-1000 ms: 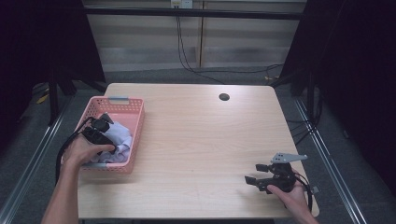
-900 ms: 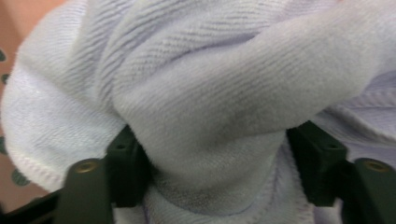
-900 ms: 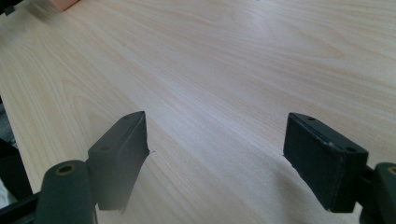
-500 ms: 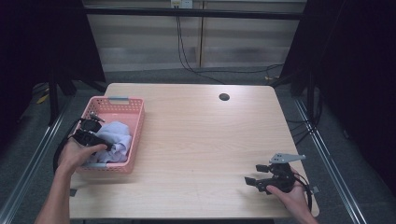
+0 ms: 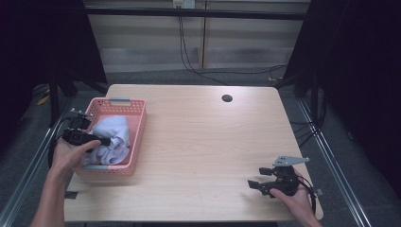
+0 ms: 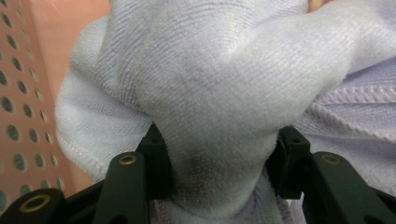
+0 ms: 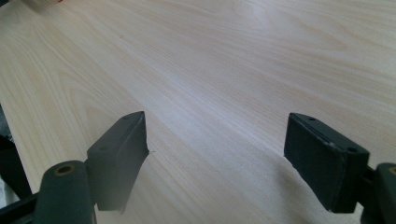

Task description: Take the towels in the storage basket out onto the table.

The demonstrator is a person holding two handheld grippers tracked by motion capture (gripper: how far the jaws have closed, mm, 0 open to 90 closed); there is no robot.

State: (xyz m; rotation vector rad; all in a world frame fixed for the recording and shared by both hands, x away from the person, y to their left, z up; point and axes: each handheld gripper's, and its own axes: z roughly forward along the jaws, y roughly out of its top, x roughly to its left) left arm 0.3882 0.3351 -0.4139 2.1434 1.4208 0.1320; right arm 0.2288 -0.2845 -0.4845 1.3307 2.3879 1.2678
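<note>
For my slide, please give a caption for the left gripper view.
Hand-held gripper clamps a bunched lavender towel inside the pink basket.

A basket point(image 5: 137, 127) holding a towel point(image 5: 113, 135) is set at the table's point(image 5: 203, 142) nine o'clock, a round hole point(image 5: 227, 98) at one o'clock.

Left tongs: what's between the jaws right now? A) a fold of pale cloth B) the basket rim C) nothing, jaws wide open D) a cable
A: in the left gripper view both jaws of the left tongs press into a bunched fold of the pale cloth; the high view shows it inside the pink basket.
</note>
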